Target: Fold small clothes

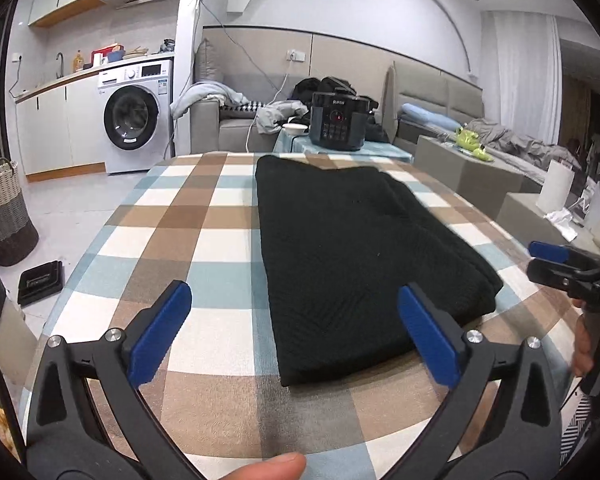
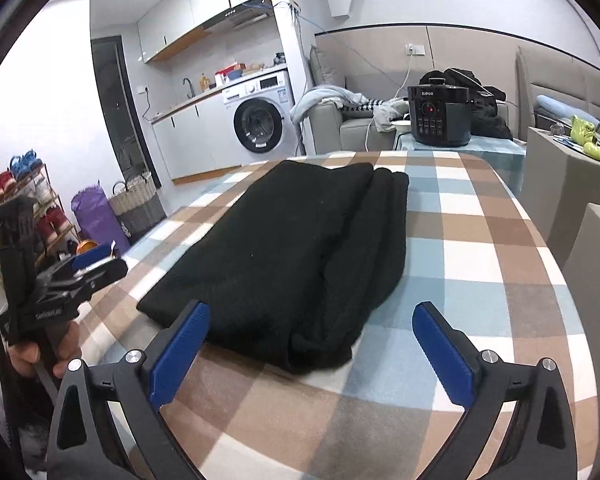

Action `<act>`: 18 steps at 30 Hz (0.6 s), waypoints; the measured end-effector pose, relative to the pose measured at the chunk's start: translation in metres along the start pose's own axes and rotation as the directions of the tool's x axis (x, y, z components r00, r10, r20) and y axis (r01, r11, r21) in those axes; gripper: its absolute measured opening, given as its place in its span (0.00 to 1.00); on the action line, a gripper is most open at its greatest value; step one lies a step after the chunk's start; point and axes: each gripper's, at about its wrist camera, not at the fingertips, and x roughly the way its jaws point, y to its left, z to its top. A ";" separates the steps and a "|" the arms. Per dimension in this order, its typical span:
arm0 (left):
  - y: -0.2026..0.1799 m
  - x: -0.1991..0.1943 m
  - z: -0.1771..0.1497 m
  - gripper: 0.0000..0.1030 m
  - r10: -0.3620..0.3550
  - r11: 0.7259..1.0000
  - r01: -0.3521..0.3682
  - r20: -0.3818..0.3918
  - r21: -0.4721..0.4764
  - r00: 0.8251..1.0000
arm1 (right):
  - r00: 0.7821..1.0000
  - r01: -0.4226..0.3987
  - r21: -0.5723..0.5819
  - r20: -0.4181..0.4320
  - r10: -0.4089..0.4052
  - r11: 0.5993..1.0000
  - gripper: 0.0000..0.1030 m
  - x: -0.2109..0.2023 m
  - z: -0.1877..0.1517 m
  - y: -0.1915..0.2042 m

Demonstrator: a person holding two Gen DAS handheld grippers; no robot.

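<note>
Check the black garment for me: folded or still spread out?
Folded. The black garment lies as a compact rectangle on the checked tablecloth, stacked layers showing along its right edge and near corner.

Even, cool indoor light is filling both views, with soft shadows lying under the black folded garment (image 1: 364, 256) on the table (image 1: 204, 216). Fisheye warping is bending the edges, dark vignette corners are closing in. The garment's texture is reading nearly flat black.
</note>
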 end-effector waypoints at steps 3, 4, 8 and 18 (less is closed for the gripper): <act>-0.001 0.006 -0.005 0.99 -0.011 1.000 0.011 -0.023 0.000 1.000 | 0.998 0.009 0.081 -0.059 -0.005 0.997 0.97 0.003 -0.008 -0.012; -0.001 0.009 -0.006 0.99 -0.012 1.000 0.012 -0.030 -0.001 0.999 | 0.997 0.012 0.117 -0.078 -0.003 0.993 0.93 0.004 -0.010 -0.017; -0.001 0.014 -0.009 0.99 -0.015 1.000 0.015 -0.048 0.000 0.999 | 0.984 0.018 0.178 -0.179 0.014 0.984 0.59 0.019 -0.017 -0.025; -0.004 0.031 -0.011 0.99 -0.009 1.000 0.012 -0.133 0.022 0.991 | 0.984 -0.006 0.160 -0.175 0.034 0.987 0.09 0.036 -0.014 -0.014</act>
